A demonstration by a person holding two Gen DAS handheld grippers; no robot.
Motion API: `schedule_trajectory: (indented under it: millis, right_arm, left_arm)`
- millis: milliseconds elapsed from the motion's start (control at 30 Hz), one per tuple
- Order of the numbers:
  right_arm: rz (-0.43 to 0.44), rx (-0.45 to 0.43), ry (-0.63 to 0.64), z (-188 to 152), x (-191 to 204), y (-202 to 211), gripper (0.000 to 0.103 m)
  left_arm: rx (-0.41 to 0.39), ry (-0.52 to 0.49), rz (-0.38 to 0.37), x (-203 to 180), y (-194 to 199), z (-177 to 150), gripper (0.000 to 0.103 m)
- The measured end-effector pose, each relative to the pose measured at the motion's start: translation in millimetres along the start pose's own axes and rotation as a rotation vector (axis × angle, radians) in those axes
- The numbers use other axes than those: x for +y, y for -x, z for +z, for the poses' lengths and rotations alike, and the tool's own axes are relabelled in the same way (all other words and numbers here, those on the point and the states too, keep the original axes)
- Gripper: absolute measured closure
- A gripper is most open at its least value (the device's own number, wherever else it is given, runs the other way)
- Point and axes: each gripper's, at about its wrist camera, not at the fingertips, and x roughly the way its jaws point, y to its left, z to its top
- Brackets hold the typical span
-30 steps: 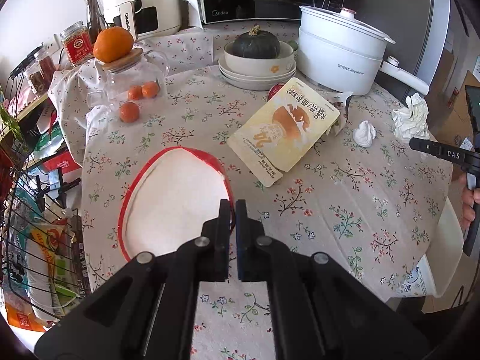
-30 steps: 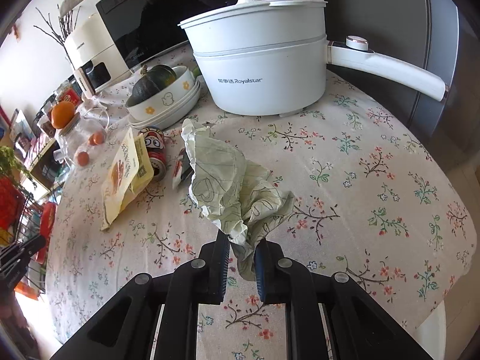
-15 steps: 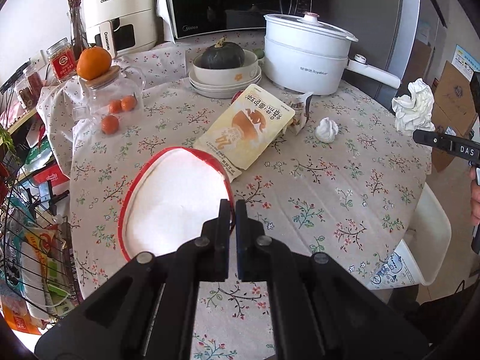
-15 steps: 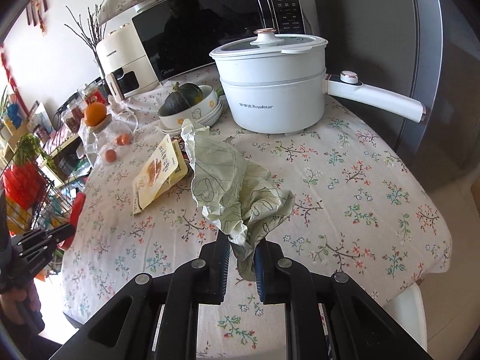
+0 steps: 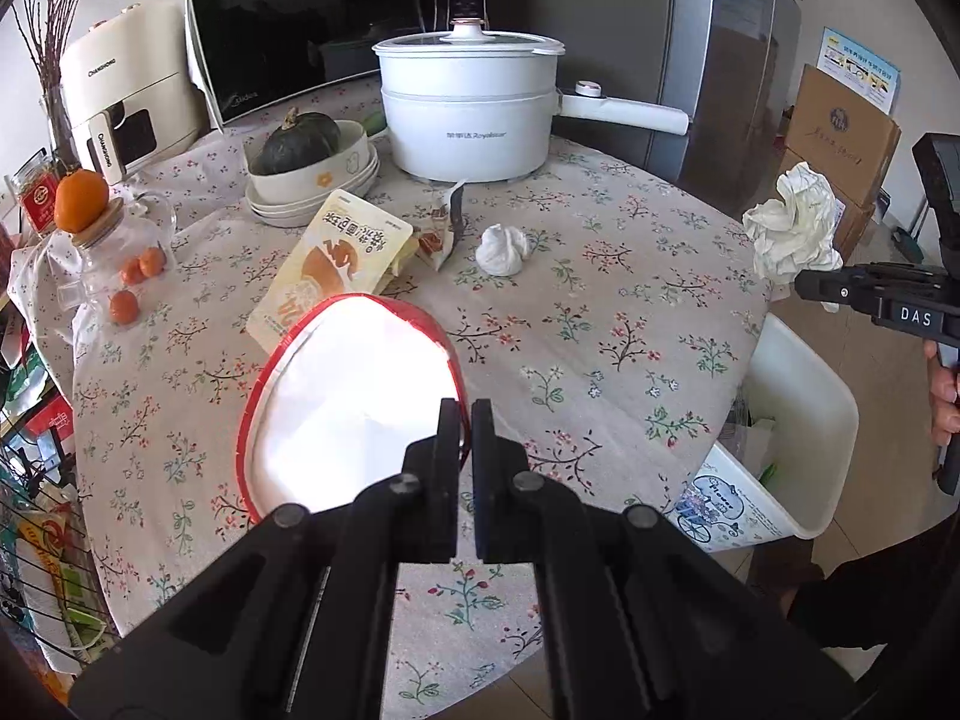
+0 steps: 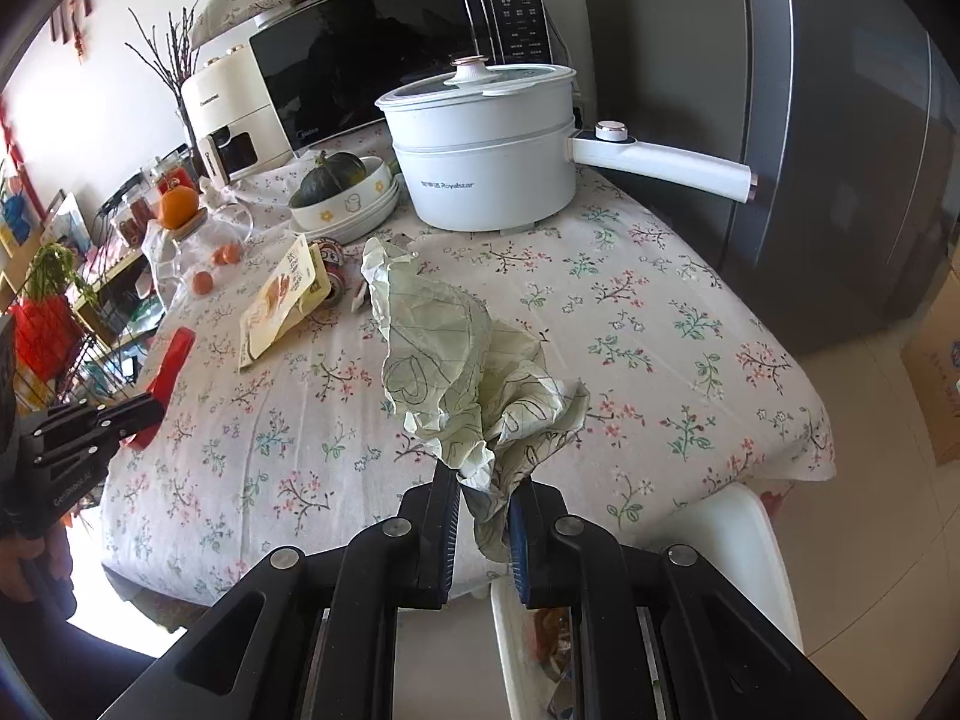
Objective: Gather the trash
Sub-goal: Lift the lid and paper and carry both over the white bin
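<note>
My left gripper is shut on the rim of a red-edged white paper bowl, held above the floral table. My right gripper is shut on a crumpled pale-green paper; in the left wrist view the same paper hangs off the table's right edge, over a white trash bin. The bin also shows just below my right gripper. On the table lie a yellow snack packet, a torn wrapper and a white tissue ball.
A white electric pot with a long handle, stacked bowls holding a dark squash, a glass jar with oranges, a microwave and an air fryer stand at the back. A wire rack stands left.
Both grippers have pulled back and risen from the table. The right one has carried the crumpled paper off the table's edge to above the bin. The left still holds the bowl.
</note>
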Motion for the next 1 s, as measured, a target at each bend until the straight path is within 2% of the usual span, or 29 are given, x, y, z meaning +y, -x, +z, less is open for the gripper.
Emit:
schedule_trajectory:
  millis: [500, 633, 833, 1000]
  right_arm:
    - [-0.133, 0.064, -0.080, -66.7, -90.4, 35.1, 0.088]
    - [-0.153, 0.072, -0.104, -78.2, -108.7, 42.3, 0.088]
    - [-0.178, 0.086, -0.139, -91.9, -130.1, 50.1, 0.088]
    - [-0.197, 0.099, -0.156, -103.4, -142.8, 54.6, 0.088]
  left_arm:
    - [0.014, -0.181, -0.145, -98.4, -8.6, 0.1, 0.099]
    - [0.002, -0.225, -0.218, -129.1, -8.4, 2.4, 0.099]
    - [-0.014, -0.275, -0.372, -177.2, -9.1, 4.7, 0.099]
    - [-0.002, -0.311, -0.443, -207.8, -18.5, 4.8, 0.099]
